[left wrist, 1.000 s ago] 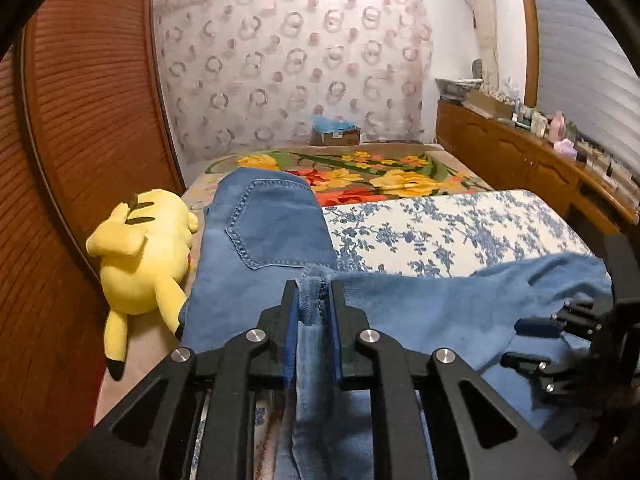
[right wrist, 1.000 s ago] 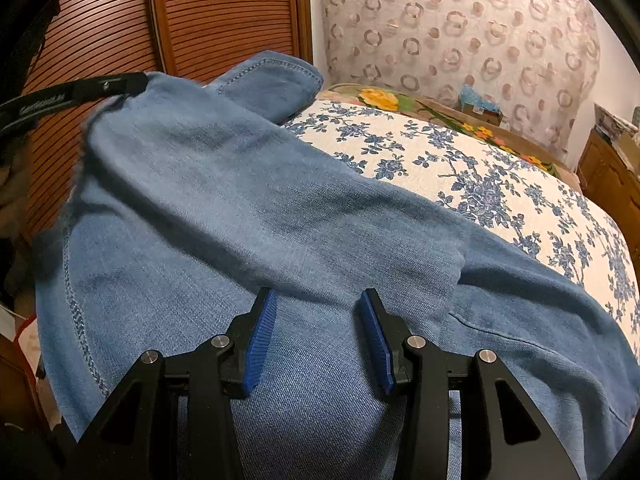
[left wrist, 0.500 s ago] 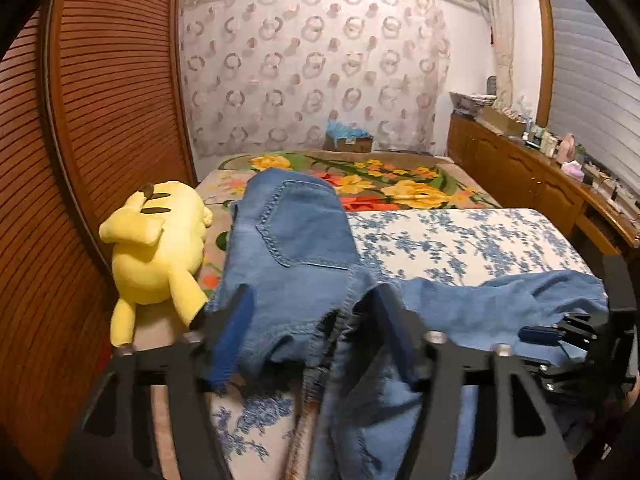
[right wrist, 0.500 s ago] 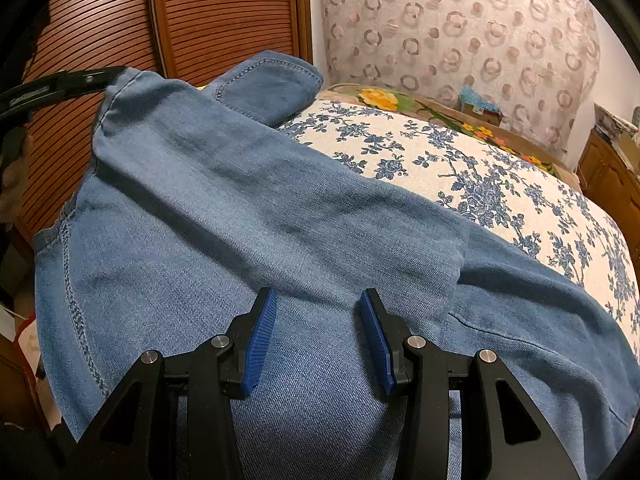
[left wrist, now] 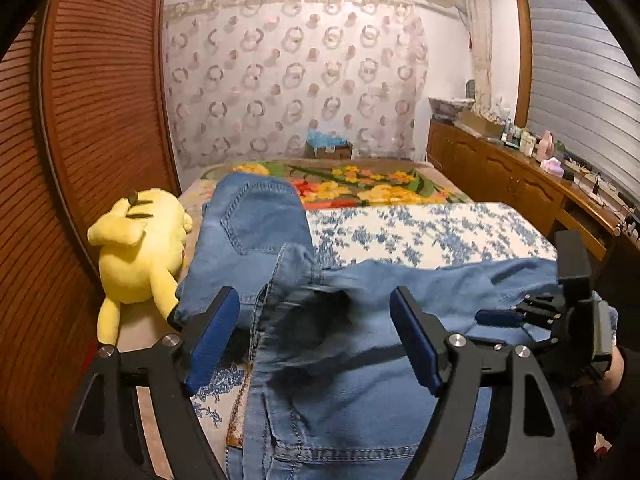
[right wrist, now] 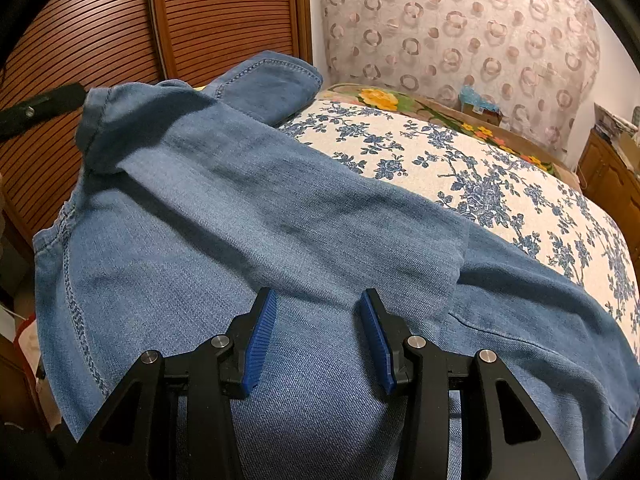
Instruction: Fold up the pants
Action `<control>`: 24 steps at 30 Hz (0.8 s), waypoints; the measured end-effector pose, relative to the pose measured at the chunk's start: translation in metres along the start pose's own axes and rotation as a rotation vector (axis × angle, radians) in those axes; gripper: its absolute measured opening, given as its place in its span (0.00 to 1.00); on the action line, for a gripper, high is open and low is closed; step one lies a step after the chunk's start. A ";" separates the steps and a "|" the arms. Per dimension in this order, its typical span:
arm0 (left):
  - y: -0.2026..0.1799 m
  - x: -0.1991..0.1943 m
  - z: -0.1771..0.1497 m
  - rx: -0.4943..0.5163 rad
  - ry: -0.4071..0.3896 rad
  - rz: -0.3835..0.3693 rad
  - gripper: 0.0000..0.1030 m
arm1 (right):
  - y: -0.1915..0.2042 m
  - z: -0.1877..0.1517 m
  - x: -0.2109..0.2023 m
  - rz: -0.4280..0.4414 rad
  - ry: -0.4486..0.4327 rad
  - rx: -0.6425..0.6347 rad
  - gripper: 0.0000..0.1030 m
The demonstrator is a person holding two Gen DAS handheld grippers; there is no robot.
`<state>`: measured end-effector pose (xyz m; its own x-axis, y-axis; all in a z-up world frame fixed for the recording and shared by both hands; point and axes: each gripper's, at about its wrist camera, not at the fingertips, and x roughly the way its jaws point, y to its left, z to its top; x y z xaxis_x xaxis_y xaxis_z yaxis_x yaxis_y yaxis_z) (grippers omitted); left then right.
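Blue denim pants (left wrist: pixel 344 360) lie across the bed, one leg folded over the other toward the right. My left gripper (left wrist: pixel 316 320) is wide open above the bunched seam, holding nothing. The pants fill the right wrist view (right wrist: pixel 248 220). My right gripper (right wrist: pixel 316 320) is open with its blue pads (right wrist: pixel 262 332) just above the denim, holding nothing. It also shows in the left wrist view (left wrist: pixel 520 316) at the right, over the leg.
The bed has a blue floral sheet (left wrist: pixel 432 232) and a bright flowered blanket (left wrist: pixel 360 184) behind. A yellow plush toy (left wrist: pixel 140 248) lies left of the pants. A wooden slatted wardrobe (left wrist: pixel 92 120) stands at left. A cluttered sideboard (left wrist: pixel 520 160) runs along the right.
My left gripper, shut on the pants' seam a second ago, opened wide and drew back. The released denim sagged onto the bed. The right gripper stayed open and still.
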<state>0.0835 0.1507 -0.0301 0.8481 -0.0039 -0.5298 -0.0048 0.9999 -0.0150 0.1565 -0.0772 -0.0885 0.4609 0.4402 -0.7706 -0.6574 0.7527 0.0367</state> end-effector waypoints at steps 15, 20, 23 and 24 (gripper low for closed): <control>-0.021 -0.017 0.005 0.031 -0.025 -0.028 0.76 | 0.000 0.000 -0.001 0.000 -0.001 0.000 0.45; -0.034 -0.011 0.000 0.044 -0.005 -0.039 0.76 | -0.007 -0.003 -0.011 -0.010 -0.035 0.036 0.45; -0.042 -0.008 -0.003 0.051 0.006 -0.051 0.76 | -0.017 -0.009 -0.032 -0.012 -0.074 0.069 0.45; -0.047 -0.008 -0.005 0.053 0.009 -0.056 0.76 | -0.021 -0.011 -0.039 -0.018 -0.089 0.077 0.45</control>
<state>0.0744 0.1041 -0.0296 0.8415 -0.0596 -0.5369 0.0709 0.9975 0.0003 0.1458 -0.1158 -0.0659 0.5258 0.4652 -0.7122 -0.6020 0.7950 0.0749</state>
